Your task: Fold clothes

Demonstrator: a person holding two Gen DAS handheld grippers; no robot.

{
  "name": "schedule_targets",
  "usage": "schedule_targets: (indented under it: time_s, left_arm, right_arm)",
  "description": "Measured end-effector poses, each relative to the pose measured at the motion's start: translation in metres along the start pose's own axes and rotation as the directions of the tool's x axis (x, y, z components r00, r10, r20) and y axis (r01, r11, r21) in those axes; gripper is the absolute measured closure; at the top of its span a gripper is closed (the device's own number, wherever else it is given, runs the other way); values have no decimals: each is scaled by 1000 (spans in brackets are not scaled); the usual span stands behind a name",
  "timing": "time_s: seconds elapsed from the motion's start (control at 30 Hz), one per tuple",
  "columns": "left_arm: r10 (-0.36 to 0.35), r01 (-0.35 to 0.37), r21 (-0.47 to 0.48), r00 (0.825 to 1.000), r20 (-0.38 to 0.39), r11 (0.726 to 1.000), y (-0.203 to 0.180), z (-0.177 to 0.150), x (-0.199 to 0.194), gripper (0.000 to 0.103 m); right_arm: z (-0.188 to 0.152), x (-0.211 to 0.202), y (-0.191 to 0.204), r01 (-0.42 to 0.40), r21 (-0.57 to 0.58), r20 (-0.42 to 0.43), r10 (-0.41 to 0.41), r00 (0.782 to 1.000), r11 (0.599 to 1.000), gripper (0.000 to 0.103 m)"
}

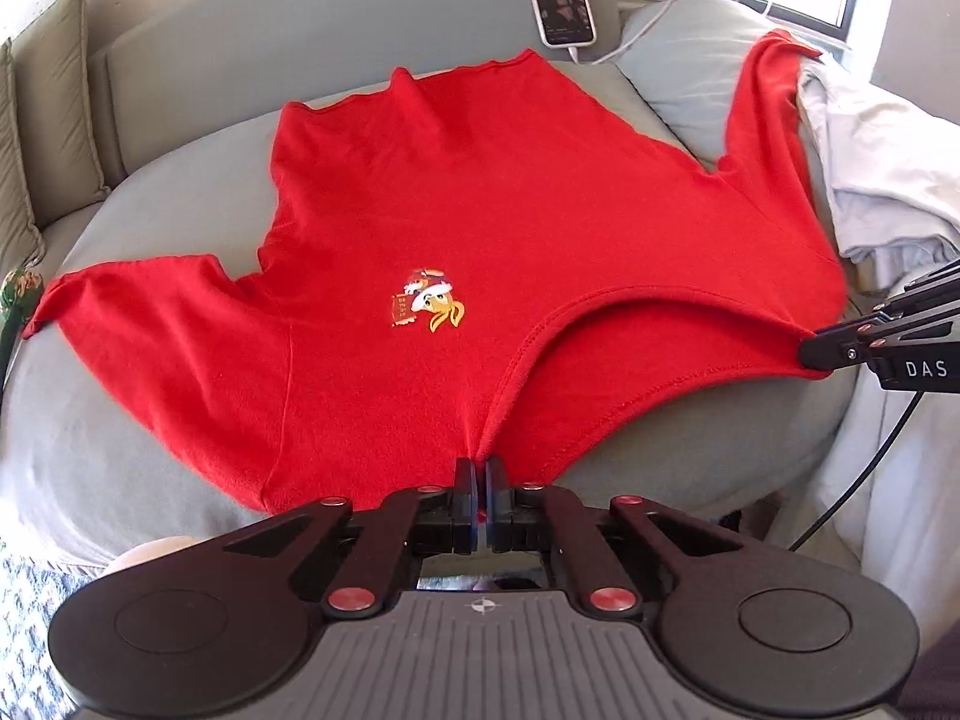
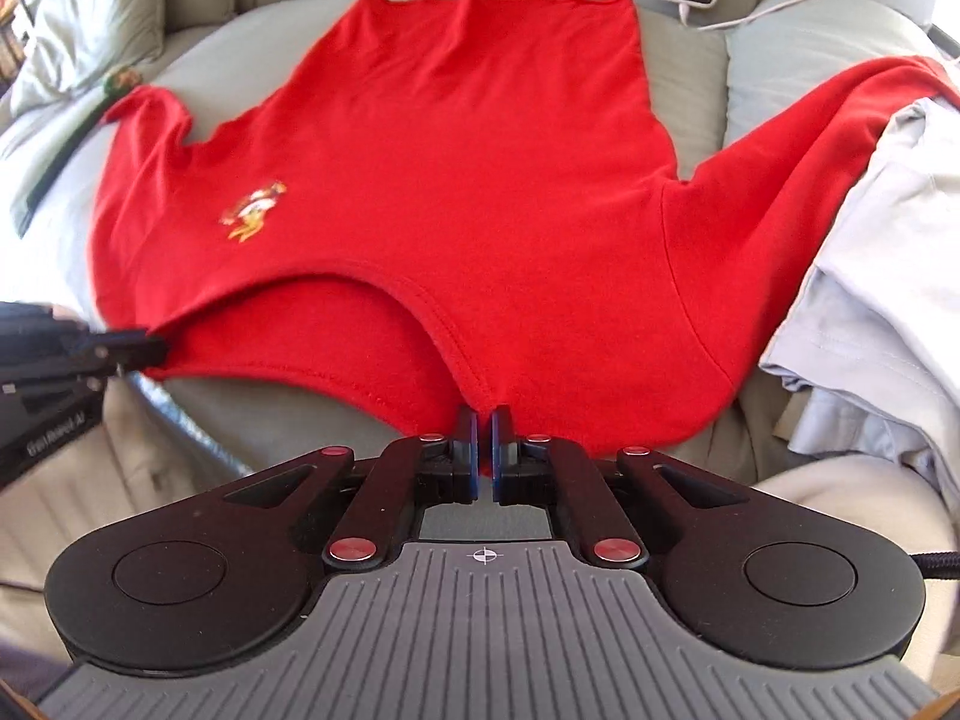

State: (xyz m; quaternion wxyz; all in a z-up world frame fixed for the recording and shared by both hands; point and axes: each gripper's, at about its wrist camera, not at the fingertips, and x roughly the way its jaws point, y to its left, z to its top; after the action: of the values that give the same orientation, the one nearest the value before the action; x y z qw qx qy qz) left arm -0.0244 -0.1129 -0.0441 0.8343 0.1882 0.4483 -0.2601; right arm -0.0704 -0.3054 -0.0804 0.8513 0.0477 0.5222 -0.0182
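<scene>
A grey cushion (image 1: 150, 438) on a sofa carries the red shirt (image 1: 450, 210), spread flat (collar at the near edge). A pale blue garment (image 1: 882, 180) lies at the right, a phone (image 1: 559, 0) far.

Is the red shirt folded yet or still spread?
Spread. The red shirt lies flat on the grey cushion, both sleeves out; only its neckline is pinched by the left gripper and right gripper.

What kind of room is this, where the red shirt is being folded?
Probably a living room or bedroom at home. The red shirt lies on a grey cushion, a phone charges against the backrest, and a pile of pale laundry sits alongside.
</scene>
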Motion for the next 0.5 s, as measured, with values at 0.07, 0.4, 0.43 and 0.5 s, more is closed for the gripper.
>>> schedule_targets:
  time_s: [0.07,0.4,0.43,0.5]
  left_arm:
    - [8,-7,18,999,-34,1000,-2,-4,10,102]
    - [-75,78,-135,997,27,988,21,6,-16,66]
    - [-99,106,-172,994,53,979,27,10,-22,66]
    - [-103,124,-240,990,98,963,36,20,-24,65]
  right_arm:
    - [-3,1,0,-8,6,-36,8,999,1000,102]
    - [3,-9,-7,-50,102,-86,58,995,994,68]
    - [6,-21,-11,-77,120,-47,83,995,990,61]
    - [14,-39,-15,-119,132,45,114,992,984,61]
